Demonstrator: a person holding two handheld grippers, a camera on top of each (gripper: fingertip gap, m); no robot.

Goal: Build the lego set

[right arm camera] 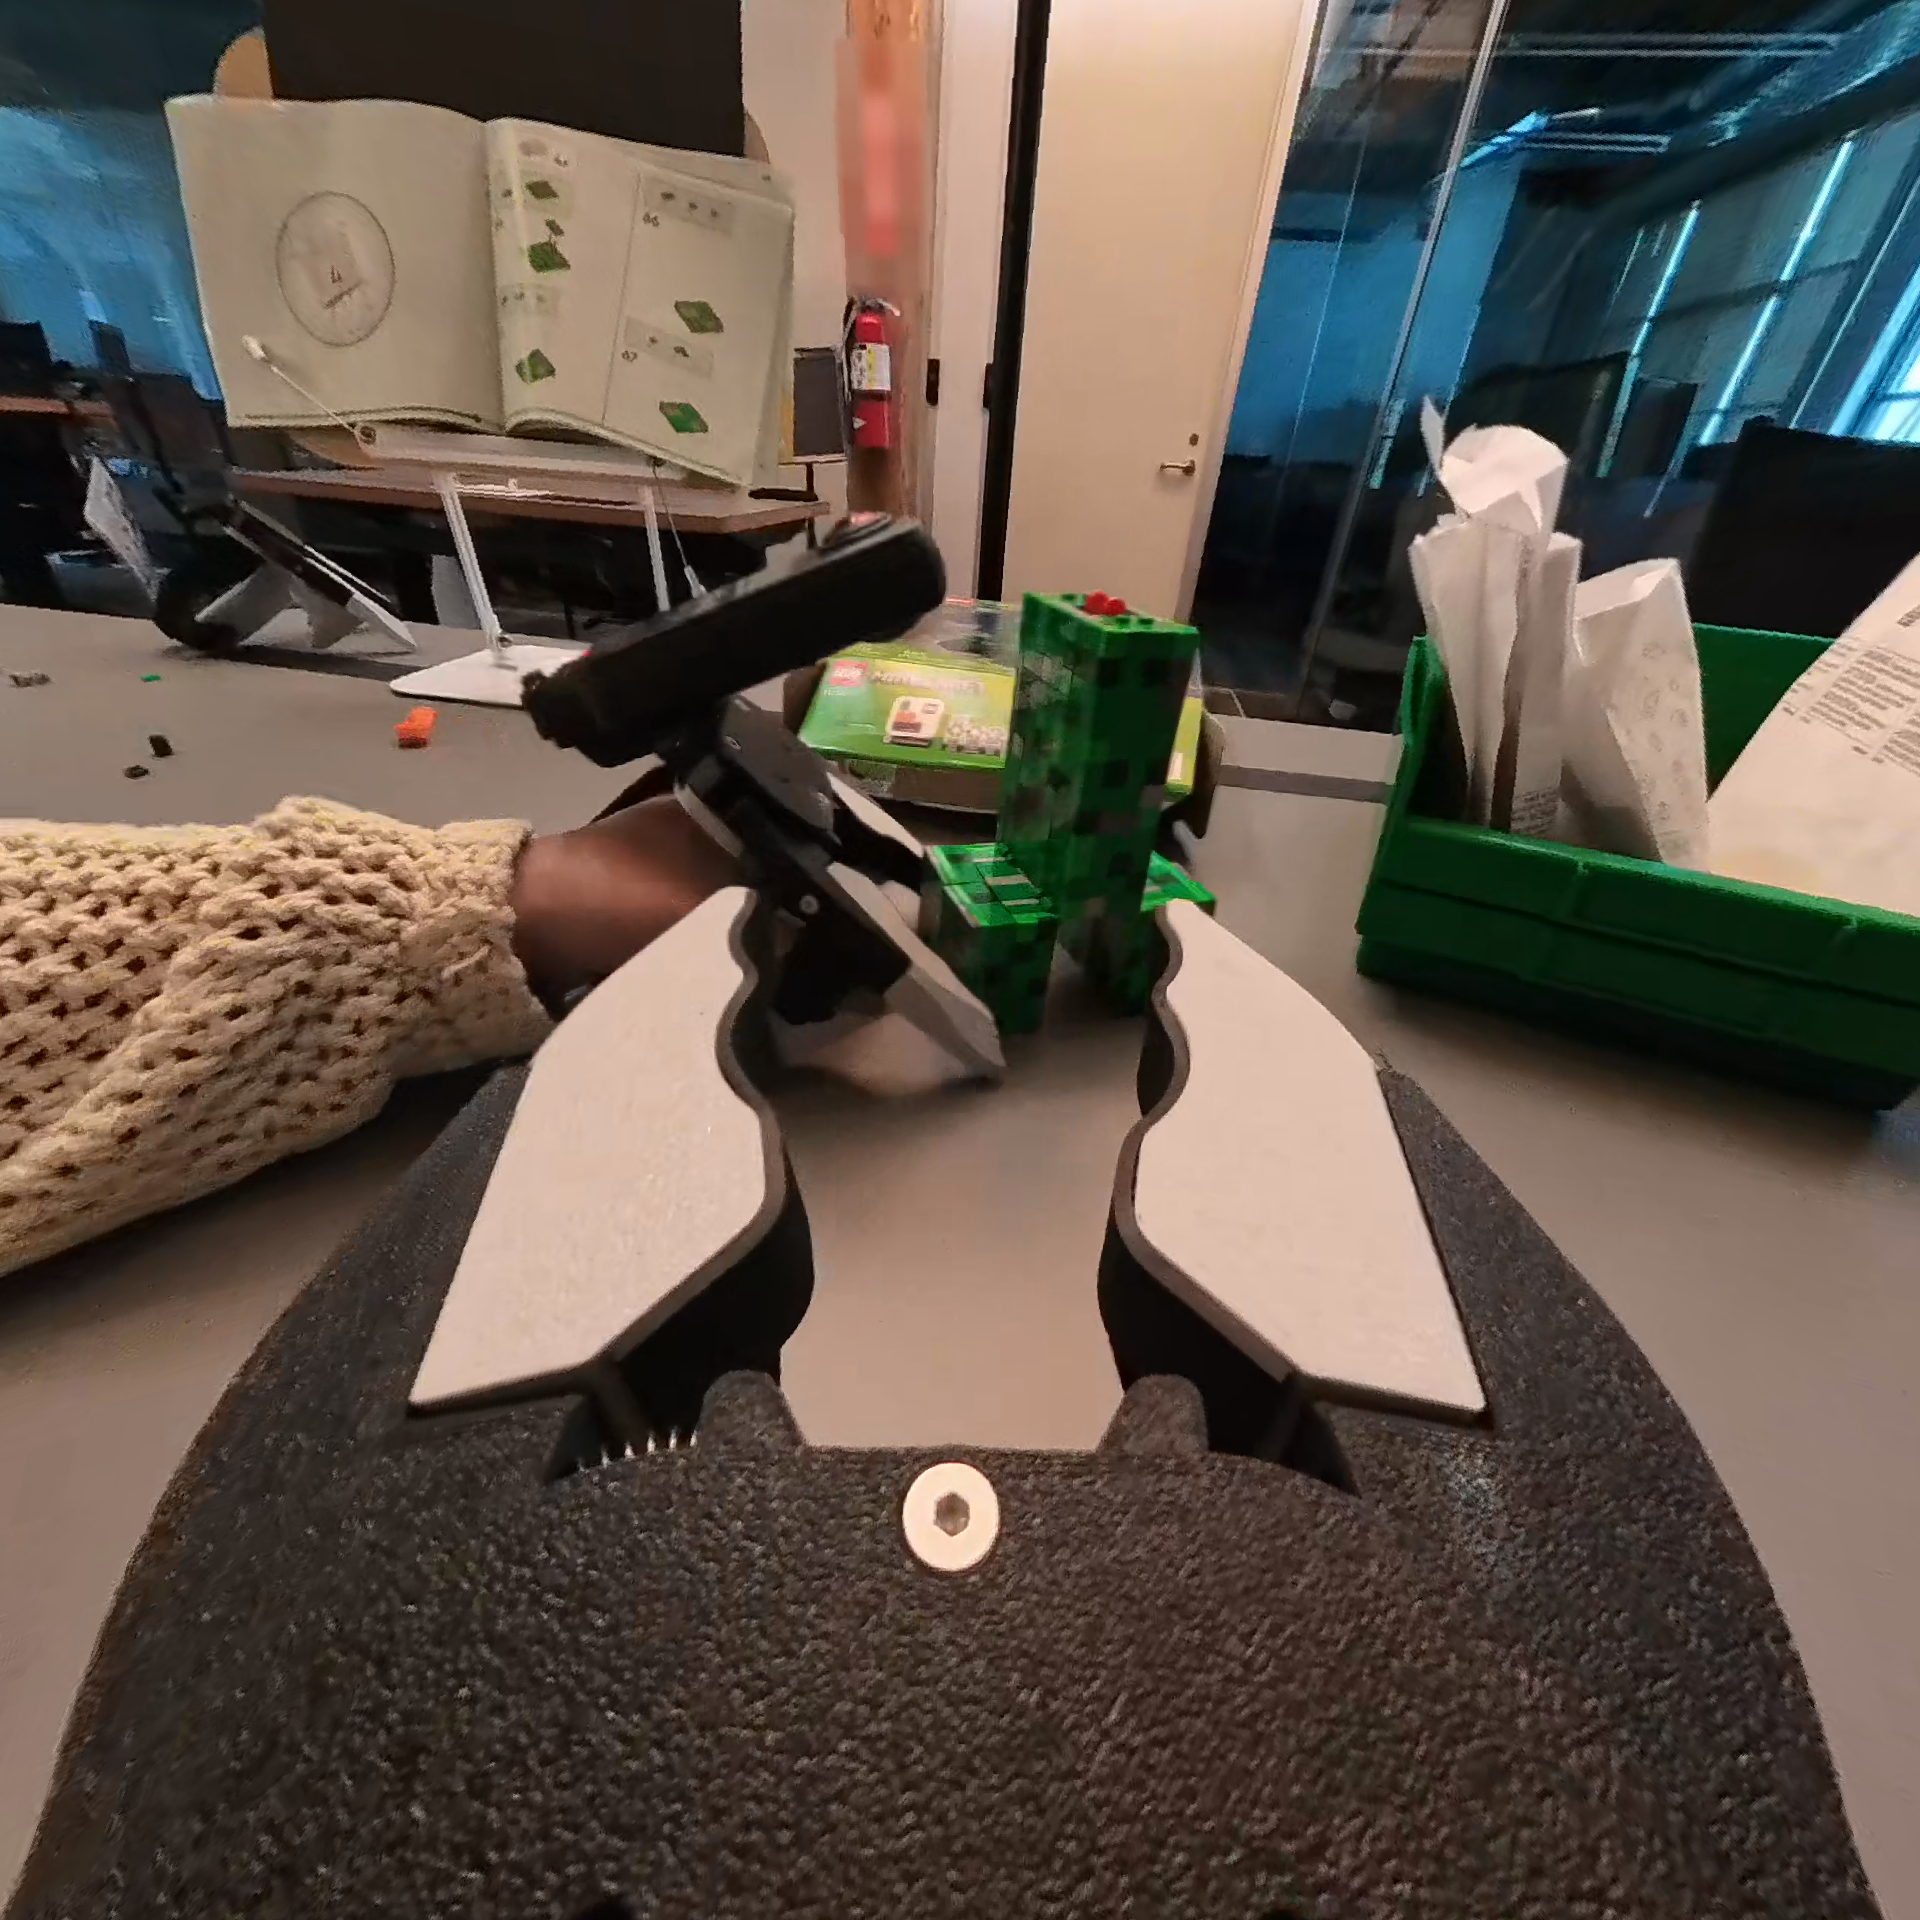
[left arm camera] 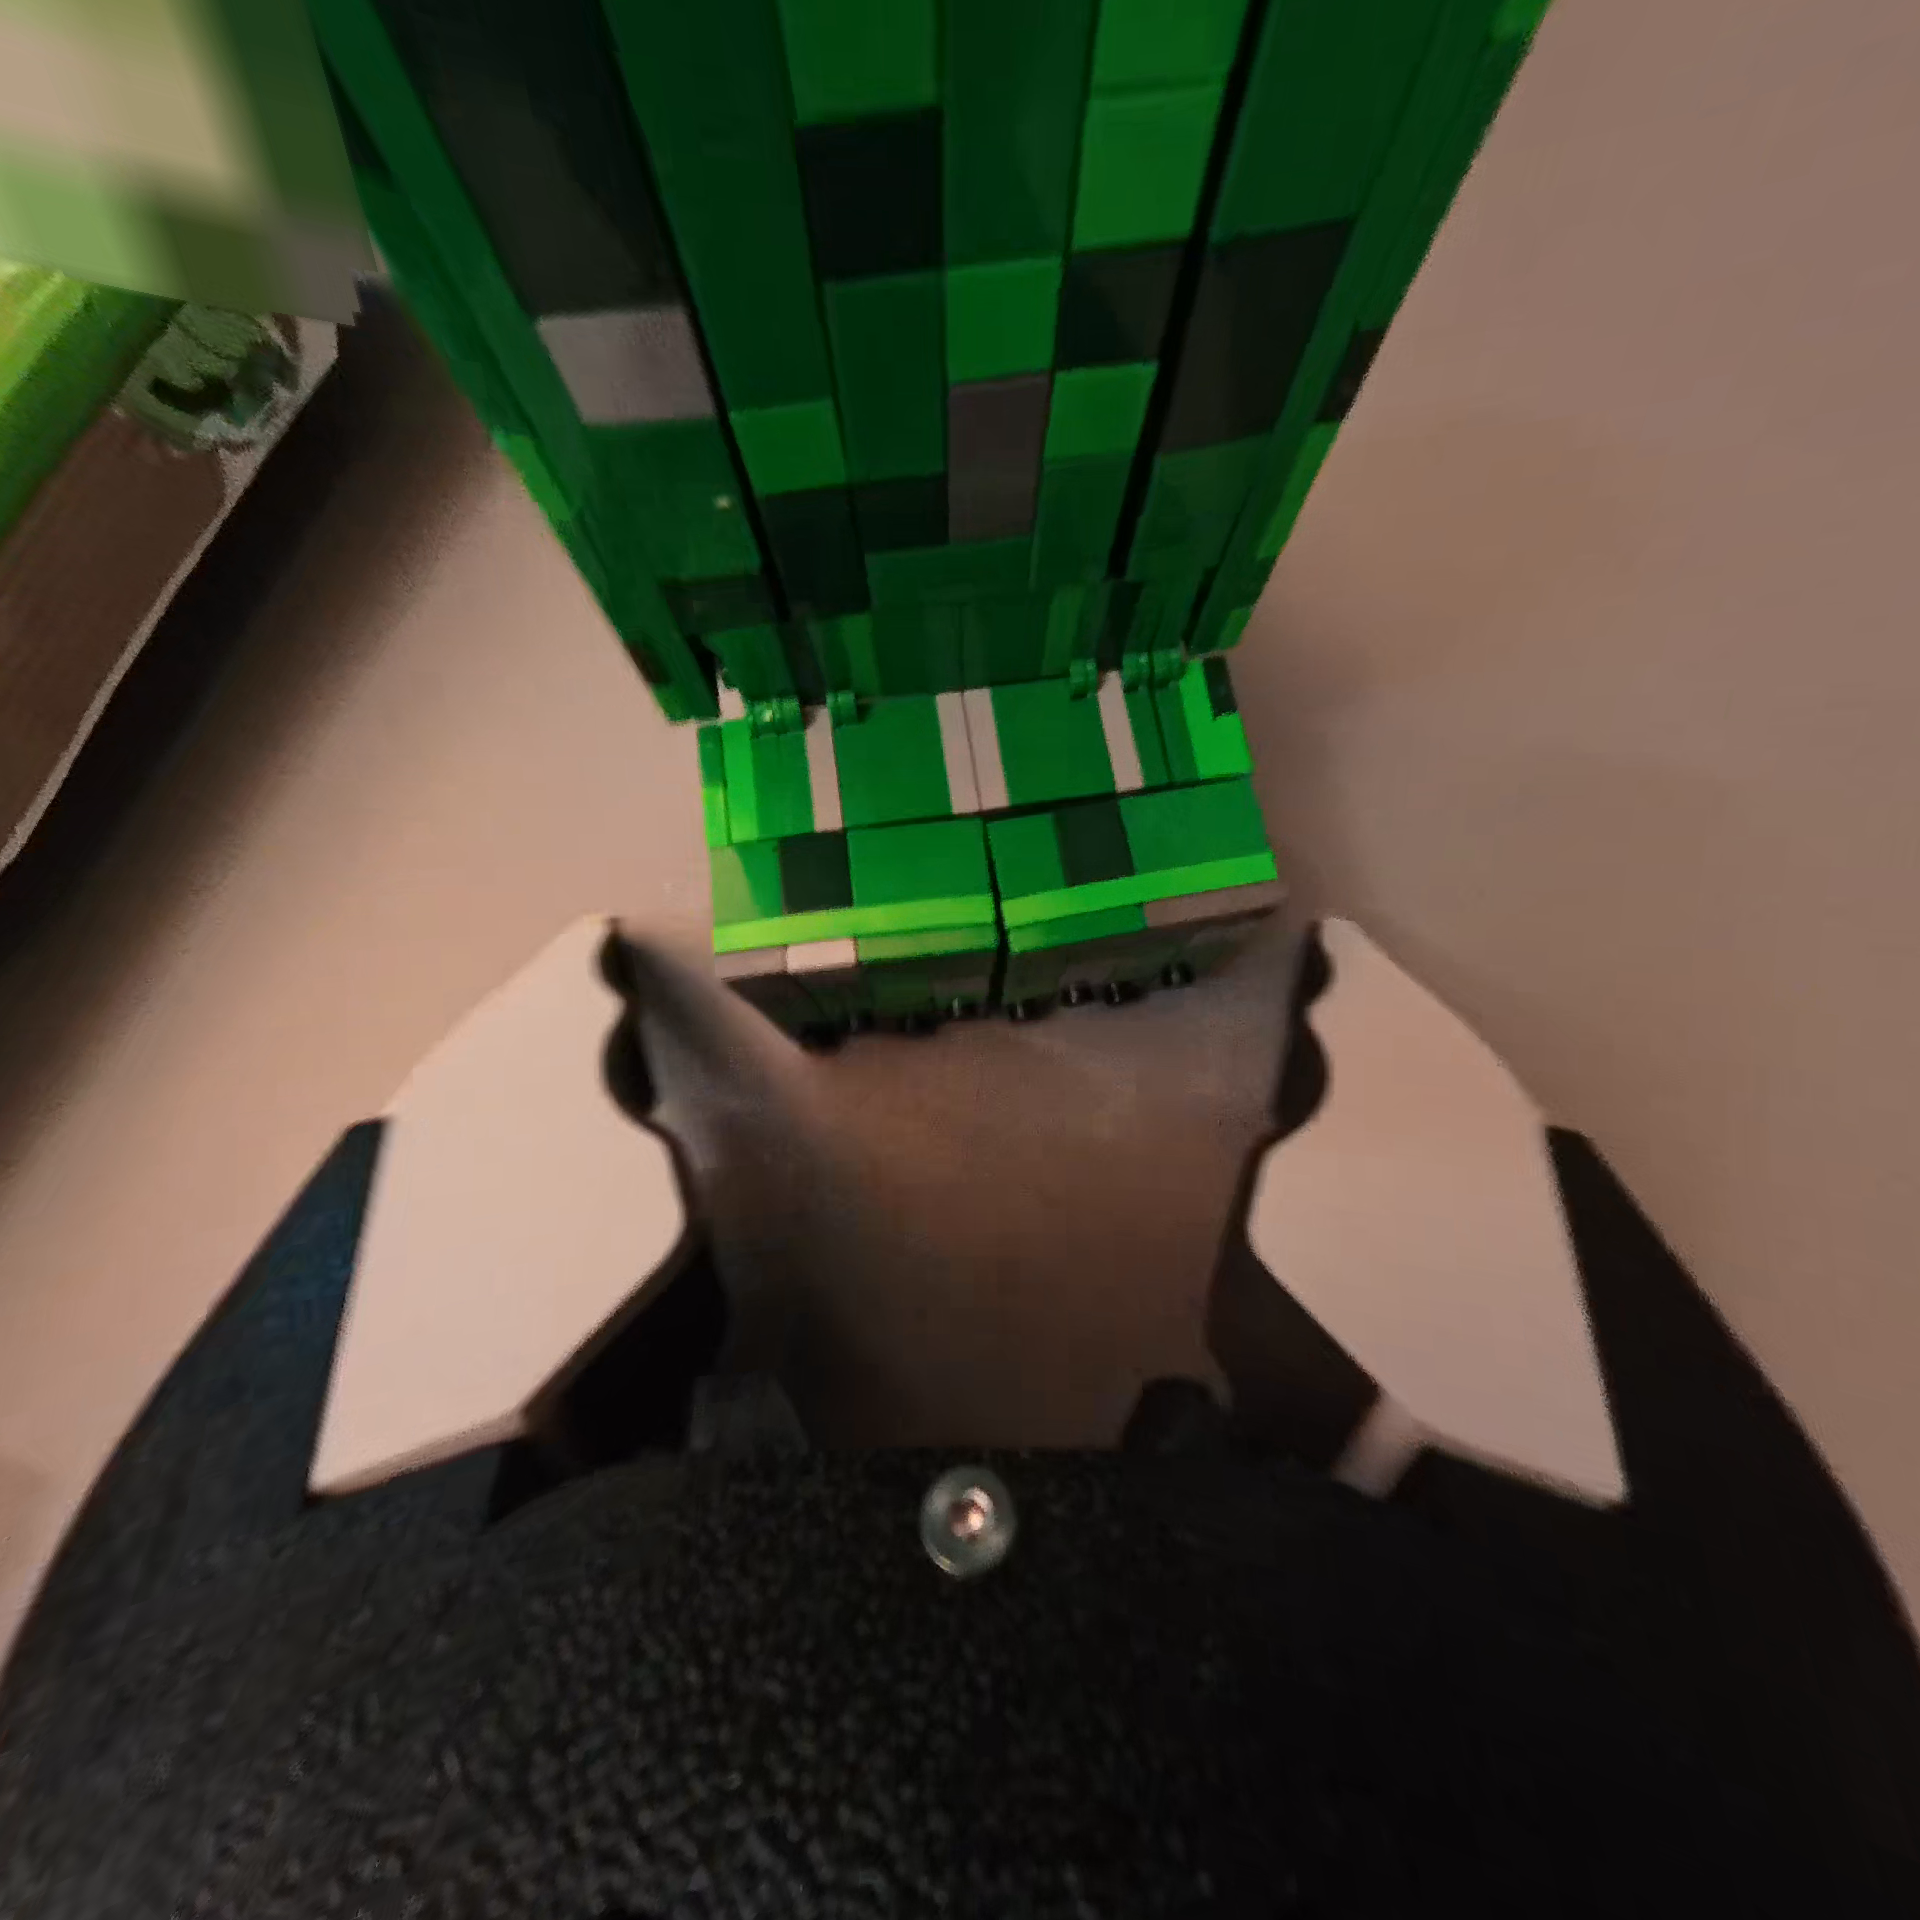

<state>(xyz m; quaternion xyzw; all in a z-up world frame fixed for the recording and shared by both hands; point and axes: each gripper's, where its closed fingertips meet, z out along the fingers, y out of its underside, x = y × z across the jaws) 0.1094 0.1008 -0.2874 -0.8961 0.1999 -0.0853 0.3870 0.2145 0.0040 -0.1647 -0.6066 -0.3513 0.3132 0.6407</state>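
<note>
Standing on the surface (right arm camera: 1558, 1195), the figure (right arm camera: 1081, 800) is framed just ahead of both grippers' spread, empty fingers: left gripper (left arm camera: 961, 982), right gripper (right arm camera: 956, 914).

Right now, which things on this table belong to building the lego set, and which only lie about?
For the job: green lego figure, open instruction booklet, loose bricks, left gripper, right gripper.
Lying about: green bin holding paper bags, set box, fire extinguisher.
</note>
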